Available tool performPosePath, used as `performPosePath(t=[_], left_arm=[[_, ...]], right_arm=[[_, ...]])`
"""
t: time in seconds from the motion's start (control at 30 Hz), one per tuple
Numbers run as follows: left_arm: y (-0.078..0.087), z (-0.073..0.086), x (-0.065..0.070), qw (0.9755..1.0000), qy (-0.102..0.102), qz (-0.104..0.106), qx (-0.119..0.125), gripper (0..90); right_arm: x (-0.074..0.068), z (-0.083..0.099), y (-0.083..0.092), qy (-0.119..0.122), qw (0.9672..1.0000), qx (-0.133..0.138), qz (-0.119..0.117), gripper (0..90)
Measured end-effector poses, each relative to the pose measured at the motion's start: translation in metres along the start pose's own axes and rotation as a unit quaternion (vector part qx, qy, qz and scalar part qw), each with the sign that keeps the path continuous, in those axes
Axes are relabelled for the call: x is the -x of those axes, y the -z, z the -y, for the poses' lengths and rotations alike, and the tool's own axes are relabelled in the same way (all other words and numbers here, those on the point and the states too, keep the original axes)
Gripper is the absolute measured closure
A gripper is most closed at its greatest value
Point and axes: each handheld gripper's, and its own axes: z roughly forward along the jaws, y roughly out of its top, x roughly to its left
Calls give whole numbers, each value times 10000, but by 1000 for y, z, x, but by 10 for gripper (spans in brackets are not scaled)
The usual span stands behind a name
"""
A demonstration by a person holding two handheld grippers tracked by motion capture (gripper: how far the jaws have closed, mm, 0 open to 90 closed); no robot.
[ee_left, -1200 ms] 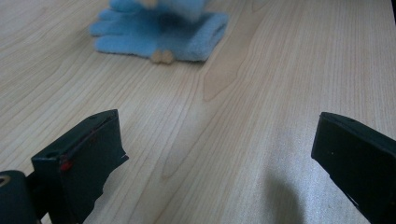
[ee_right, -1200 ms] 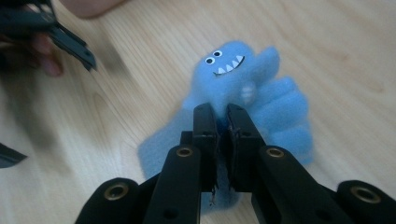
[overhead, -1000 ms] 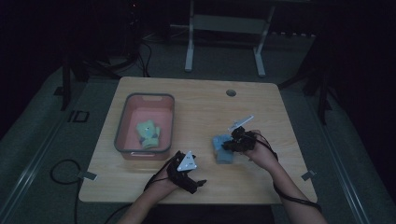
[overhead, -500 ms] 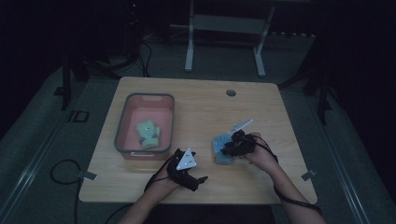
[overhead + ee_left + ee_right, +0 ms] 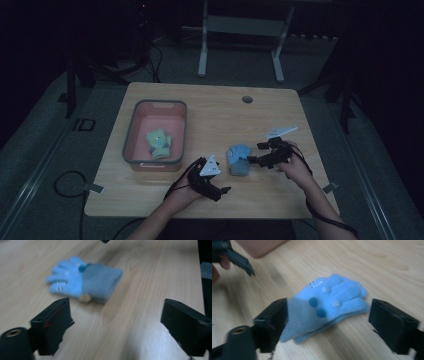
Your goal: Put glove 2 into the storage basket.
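A folded pale-blue knitted glove (image 5: 239,159) is seen lying on the wooden table (image 5: 215,107) between the wide-open left gripper (image 5: 216,190) and the nearer, just-opened right gripper (image 5: 251,160), cuff toward the latter.

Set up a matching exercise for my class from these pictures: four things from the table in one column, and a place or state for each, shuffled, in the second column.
Things:
1. blue glove
2. green glove
3. left gripper
4. round hole

Places or states:
A. inside the pink bin
B. in the tabletop near the far edge
C. flat on the table between the two grippers
D. jaws apart with nothing between them, on the near side of the blue glove

Pairs: 1-C, 2-A, 3-D, 4-B
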Motion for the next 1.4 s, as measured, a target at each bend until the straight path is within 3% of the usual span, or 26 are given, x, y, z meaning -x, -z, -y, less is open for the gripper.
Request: performPosePath(t=[0.13, 0.17, 0.2, 0.27, 0.4, 0.47, 0.53, 0.57, 0.6, 0.63, 0.67, 0.83, 0.93, 1.2, 1.27, 1.4], left_arm=[[-10, -10, 3, 9989, -471, -25, 25, 160], [-10, -10, 3, 9989, -471, -25, 25, 202], [-17, -15, 4, 9979, -650, -26, 34, 235], [-24, -20, 4, 9966, -827, 5, 44, 316], [-41, -27, 5, 9929, -1178, 22, -146, 382], [-49, -30, 4, 9909, -1323, 33, -251, 404], [-56, -31, 2, 9891, -1425, 44, -363, 420], [-56, -31, 2, 9891, -1425, 44, -363, 423], [-63, -32, 0, 9881, -1467, 41, -465, 423], [-65, -32, -1, 9876, -1485, 5, -504, 435], [-68, -32, -1, 9872, -1502, -15, -544, 434], [-75, -29, -4, 9858, -1511, -9, -735, 433], [-78, -29, -5, 9845, -1547, -55, -819, 440], [-82, -30, -6, 9831, -1580, -241, -891, 591], [-82, -31, -6, 9821, -1627, -272, -914, 631], [-80, -31, -10, 9839, -1520, -189, -922, 684]], right_arm=[[3, -1, 4, 27, 9999, 134, 102, 155], [3, -1, 4, 27, 9999, 134, 102, 155], [5, -3, 5, -215, 9997, 129, 39, 155], [6, -5, 4, -369, 9993, 67, -69, 134], [6, -8, 0, -423, 9989, 150, -149, 121], [7, -10, -4, -404, 9991, 91, -79, 162], [9, -13, -8, -364, 9992, 136, 33, 319], [9, -13, -8, -364, 9992, 136, 33, 319], [11, -14, -11, -311, 9994, 89, 98, 385], [16, -16, -19, -221, 9993, 16, 298, 435], [18, -16, -23, -279, 9992, -42, 268, 437], [23, -12, -44, -382, 9982, -310, 334, 361], [22, -7, -53, -291, 9974, -463, 459, 316], [19, 2, -57, -269, 9964, -582, 555, 306], [17, 1, -58, -214, 9965, -603, 541, 367], [16, 1, -58, -194, 9975, -599, 332, 482]])
